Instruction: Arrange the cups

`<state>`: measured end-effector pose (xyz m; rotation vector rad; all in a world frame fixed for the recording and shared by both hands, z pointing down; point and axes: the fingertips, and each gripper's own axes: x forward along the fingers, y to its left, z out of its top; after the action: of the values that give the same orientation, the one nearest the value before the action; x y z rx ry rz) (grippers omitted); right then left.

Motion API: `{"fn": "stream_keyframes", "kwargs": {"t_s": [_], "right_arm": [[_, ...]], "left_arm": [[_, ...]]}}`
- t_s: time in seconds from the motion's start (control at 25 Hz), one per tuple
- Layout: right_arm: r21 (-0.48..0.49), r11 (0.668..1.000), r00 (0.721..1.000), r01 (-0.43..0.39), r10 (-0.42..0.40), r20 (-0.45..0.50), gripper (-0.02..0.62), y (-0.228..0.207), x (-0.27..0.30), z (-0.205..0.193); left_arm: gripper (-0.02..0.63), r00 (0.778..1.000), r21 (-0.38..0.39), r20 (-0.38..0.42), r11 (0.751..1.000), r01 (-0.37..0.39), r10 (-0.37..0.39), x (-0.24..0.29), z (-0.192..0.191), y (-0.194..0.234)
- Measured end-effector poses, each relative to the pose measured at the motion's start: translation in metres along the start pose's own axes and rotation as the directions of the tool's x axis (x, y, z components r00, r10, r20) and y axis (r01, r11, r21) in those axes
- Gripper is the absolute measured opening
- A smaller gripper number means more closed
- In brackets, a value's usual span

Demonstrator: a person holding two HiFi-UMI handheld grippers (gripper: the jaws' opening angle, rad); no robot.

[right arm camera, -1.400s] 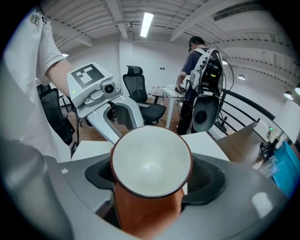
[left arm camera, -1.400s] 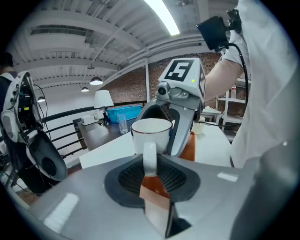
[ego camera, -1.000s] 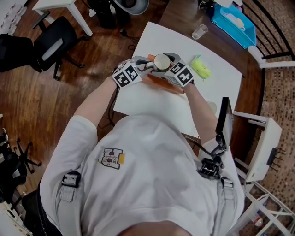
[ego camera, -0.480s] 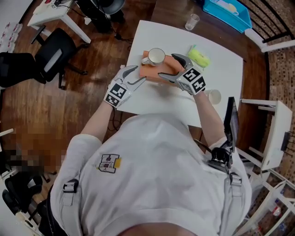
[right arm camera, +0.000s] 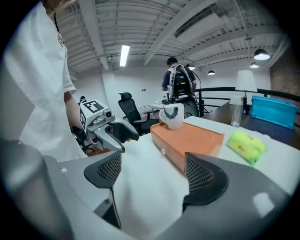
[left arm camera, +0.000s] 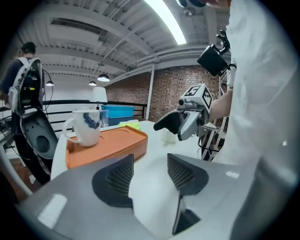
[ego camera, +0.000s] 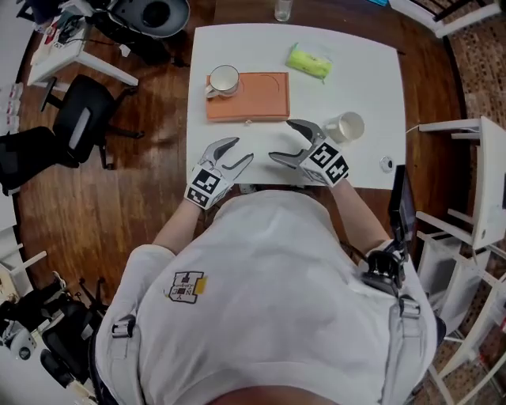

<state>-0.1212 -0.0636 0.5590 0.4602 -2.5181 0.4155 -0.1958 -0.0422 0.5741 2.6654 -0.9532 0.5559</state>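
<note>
A white mug [ego camera: 224, 79] with a blue mark stands upright on the left end of the orange tray [ego camera: 257, 101]; it also shows in the left gripper view [left arm camera: 86, 125] and the right gripper view [right arm camera: 172, 116]. A second white cup [ego camera: 345, 126] lies on the table right of the tray. My left gripper [ego camera: 239, 152] and right gripper [ego camera: 283, 140] hover near the table's front edge, short of the tray. Both are open with nothing between the jaws, which have just been closing slightly. My left gripper [left arm camera: 147, 176] faces the tray [left arm camera: 108, 145], and my right gripper [right arm camera: 152, 176] faces its corner [right arm camera: 190, 138].
A green packet [ego camera: 308, 61] lies behind the tray and a clear glass [ego camera: 282, 9] stands at the far edge of the white table [ego camera: 371, 79]. An office chair [ego camera: 79, 126] stands left of the table. A person [right arm camera: 177, 79] stands in the background.
Both grippers were together at the mug over the tray; they have drawn back to the table's near edge and spread apart. The mug now stands alone on the tray.
</note>
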Motion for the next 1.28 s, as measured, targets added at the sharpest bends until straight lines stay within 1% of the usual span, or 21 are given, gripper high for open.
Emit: {"fn": "stream_keyframes", "kwargs": {"t_s": [0.16,0.24,0.32,0.44,0.48,0.52,0.56,0.64,0.68,0.76,0.88,1.0,1.28], "right_arm": [[0.095,0.995,1.000,0.025,-0.023,-0.016,0.383,0.004,-0.032,-0.055],[0.142,0.989,0.999,0.040,-0.035,-0.039,0.371,0.005,-0.046,-0.086],[0.179,0.982,0.996,0.057,-0.044,-0.075,0.345,0.007,-0.057,-0.118],[0.219,0.973,0.991,0.078,-0.051,-0.127,0.297,0.009,-0.068,-0.159],[0.230,0.970,0.989,0.083,-0.052,-0.137,0.273,0.009,-0.070,-0.168],[0.241,0.967,0.988,0.087,-0.053,-0.144,0.255,0.009,-0.072,-0.176],[0.251,0.964,0.988,0.092,-0.056,-0.146,0.232,0.009,-0.073,-0.182],[0.262,0.959,0.987,0.109,-0.074,-0.141,0.124,0.008,-0.076,-0.188],[0.264,0.957,0.987,0.118,-0.083,-0.137,0.087,0.006,-0.078,-0.189],[0.266,0.956,0.987,0.125,-0.092,-0.133,0.052,0.003,-0.079,-0.187],[0.248,0.960,0.985,0.132,-0.099,-0.142,0.025,-0.003,-0.075,-0.184],[0.235,0.962,0.982,0.137,-0.102,-0.157,0.018,-0.004,-0.073,-0.185],[0.237,0.961,0.981,0.142,-0.105,-0.162,0.014,-0.006,-0.075,-0.185]], "left_arm": [[0.193,0.997,-0.020,-0.056,0.998,0.054,-0.055,0.024,-0.015,-0.035],[0.161,0.992,-0.027,-0.098,0.997,0.078,-0.080,0.035,-0.026,-0.052],[0.141,0.985,-0.040,-0.140,0.995,0.095,-0.100,0.042,-0.039,-0.068],[0.065,0.975,-0.049,-0.194,0.994,0.097,-0.105,0.049,-0.055,-0.082],[0.023,0.972,-0.050,-0.211,0.994,0.093,-0.102,0.050,-0.059,-0.085],[0.000,0.968,-0.055,-0.230,0.995,0.088,-0.098,0.052,-0.064,-0.086],[0.000,0.964,-0.063,-0.249,0.995,0.083,-0.097,0.052,-0.069,-0.088],[0.000,0.955,-0.080,-0.280,0.994,0.079,-0.099,0.053,-0.078,-0.091],[0.000,0.952,-0.086,-0.290,0.993,0.078,-0.100,0.053,-0.081,-0.093],[0.000,0.948,-0.098,-0.302,0.993,0.071,-0.098,0.053,-0.085,-0.093],[0.000,0.948,-0.116,-0.306,0.992,0.050,-0.084,0.055,-0.088,-0.090],[0.000,0.949,-0.119,-0.303,0.992,0.049,-0.083,0.056,-0.088,-0.090],[0.000,0.949,-0.111,-0.302,0.992,0.053,-0.084,0.060,-0.082,-0.091]]}}
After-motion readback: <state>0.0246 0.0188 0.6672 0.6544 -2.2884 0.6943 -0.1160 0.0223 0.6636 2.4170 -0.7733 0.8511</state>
